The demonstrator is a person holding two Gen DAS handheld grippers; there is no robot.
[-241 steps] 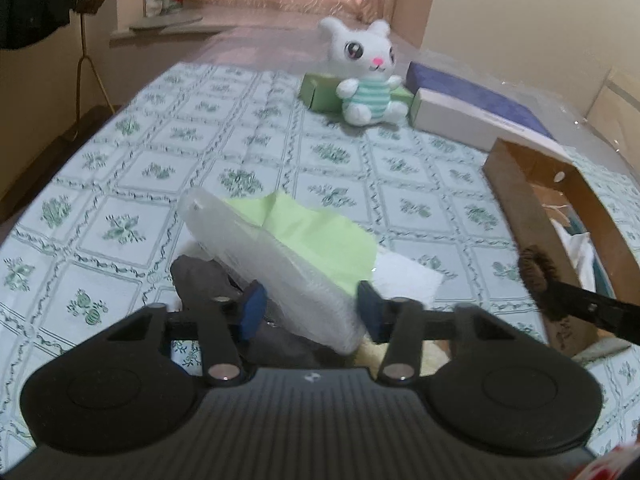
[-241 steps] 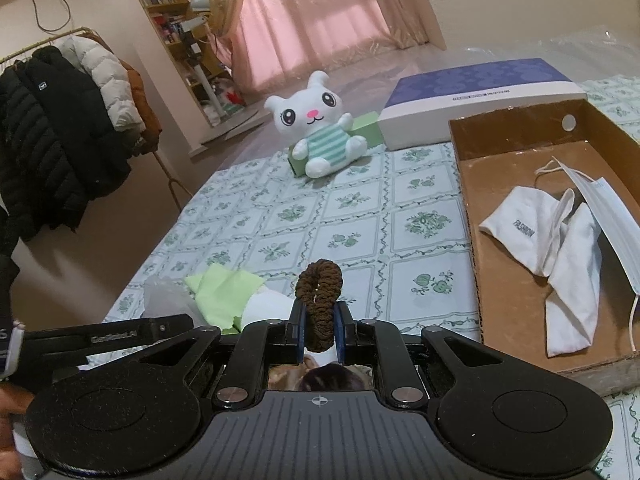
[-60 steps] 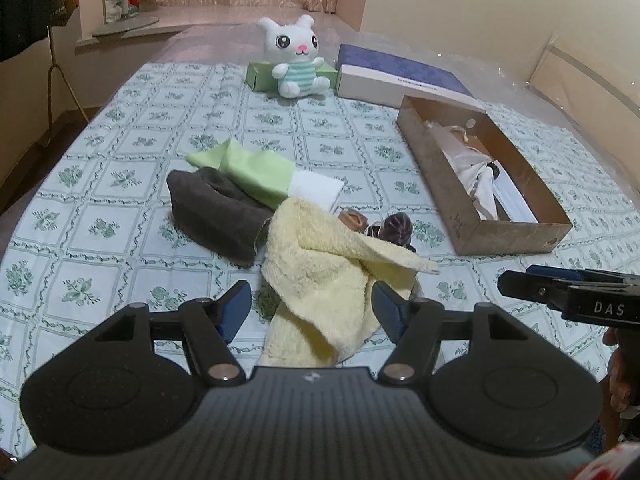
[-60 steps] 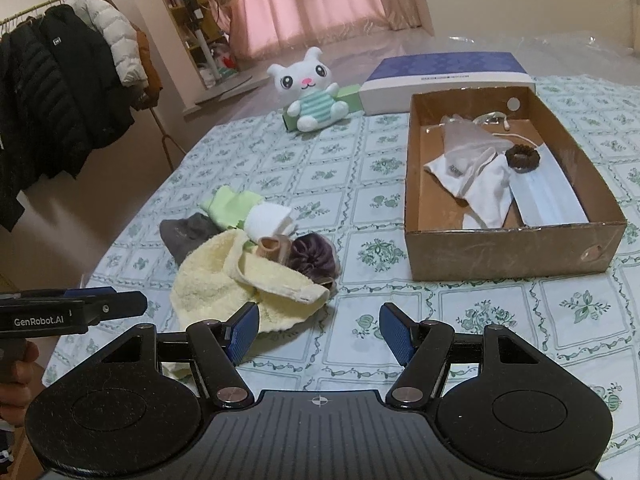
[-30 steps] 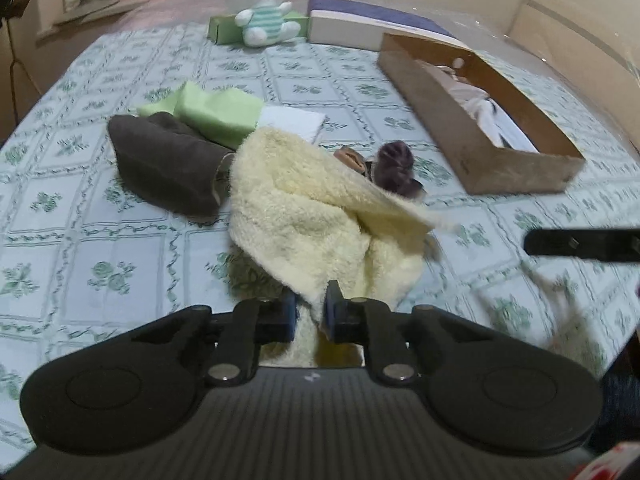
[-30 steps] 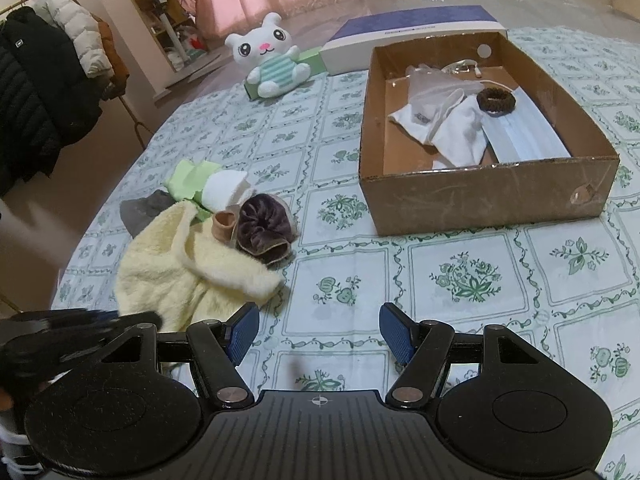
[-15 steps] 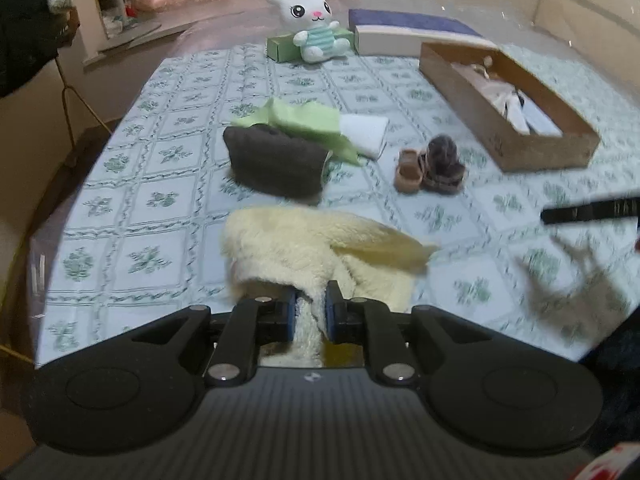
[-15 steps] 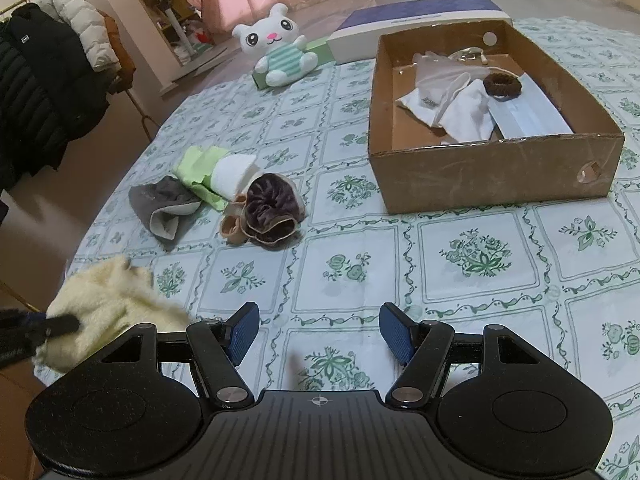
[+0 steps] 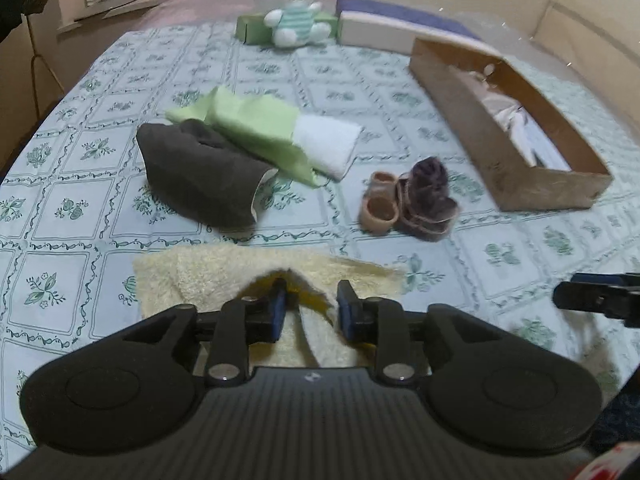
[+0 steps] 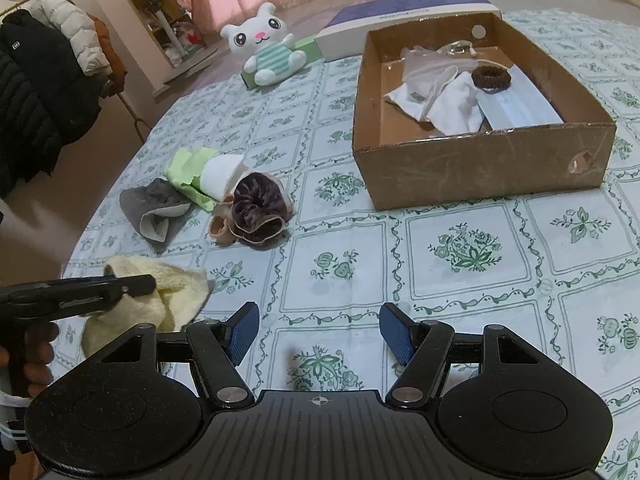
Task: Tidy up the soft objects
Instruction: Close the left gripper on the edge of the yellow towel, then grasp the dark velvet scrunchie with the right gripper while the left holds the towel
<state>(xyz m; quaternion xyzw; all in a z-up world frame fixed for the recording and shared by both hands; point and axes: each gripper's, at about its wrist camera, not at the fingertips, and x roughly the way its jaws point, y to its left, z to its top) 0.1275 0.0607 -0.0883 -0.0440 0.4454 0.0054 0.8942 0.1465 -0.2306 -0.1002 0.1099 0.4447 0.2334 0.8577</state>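
A yellow towel [image 9: 224, 276] lies crumpled on the patterned tablecloth near the front edge. My left gripper [image 9: 311, 312] hovers low over it with its jaws opening. A fold of the towel stands between the pads, which no longer press it. Behind it lie a dark grey cloth [image 9: 200, 176], a green cloth [image 9: 256, 124], a white cloth [image 9: 326, 144], a purple scrunchie [image 9: 428, 196] and a tan band [image 9: 378, 208]. My right gripper [image 10: 320, 336] stands open over bare tablecloth, holding nothing. The cardboard box [image 10: 480, 168] to the right holds white cloths, a face mask and a brown scrunchie [image 10: 491, 77].
A plush rabbit [image 10: 268, 46] sits against a green box at the far end, beside a blue-and-white box [image 10: 400, 12]. Coats [image 10: 36, 92] hang on a rack past the table's left edge. A hand [image 10: 32, 360] holds the left gripper.
The left gripper pulled the yellow towel out of the pile toward the near edge, uncovering the scrunchie and tan band. Its jaws, shut on the towel before, have parted. The right gripper kept still.
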